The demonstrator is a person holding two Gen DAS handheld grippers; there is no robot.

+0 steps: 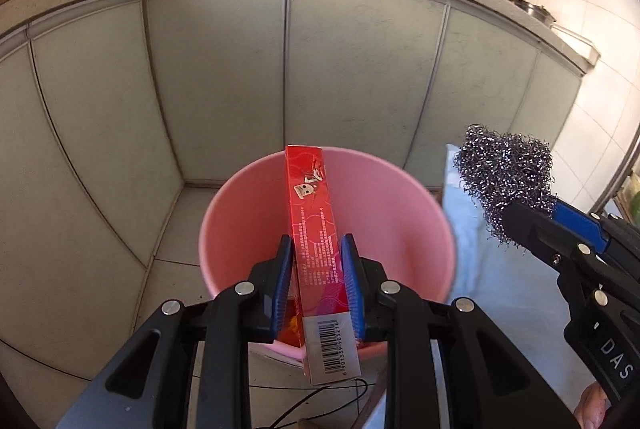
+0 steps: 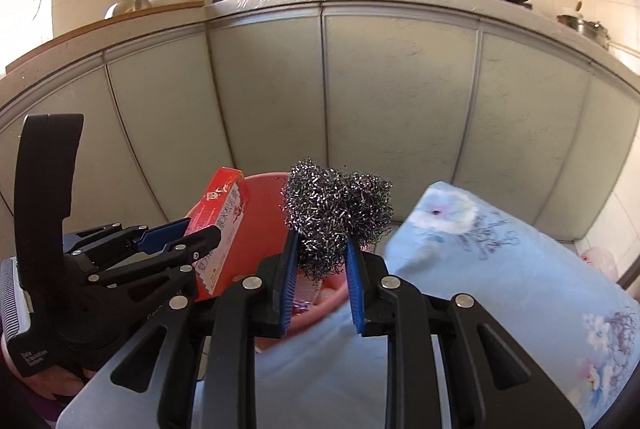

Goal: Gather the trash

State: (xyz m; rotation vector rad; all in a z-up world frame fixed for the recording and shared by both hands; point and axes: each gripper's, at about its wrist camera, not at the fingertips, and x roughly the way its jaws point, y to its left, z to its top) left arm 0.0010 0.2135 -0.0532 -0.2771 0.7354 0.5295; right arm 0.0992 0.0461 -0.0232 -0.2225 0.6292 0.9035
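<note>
Each black claw (image 1: 318, 261) (image 2: 322, 261) has blue ribbed pads (image 1: 354, 285), silver rivets and white lettering.

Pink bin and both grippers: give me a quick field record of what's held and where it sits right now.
left gripper: shut on red carton, held above the bin opening
right gripper: shut on steel wool scrubber, near the bin's rim
pink bin: on the floor before the cabinet doors
beside bin: blue floral cloth
released yet: neither item

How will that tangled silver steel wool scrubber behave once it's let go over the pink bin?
The steel wool scrubber looks springy, bulging around the right gripper, so it probably re-expands. Its wire coils may snag the blue pads. It seems light, likely dropping softly into the pink bin.
</note>
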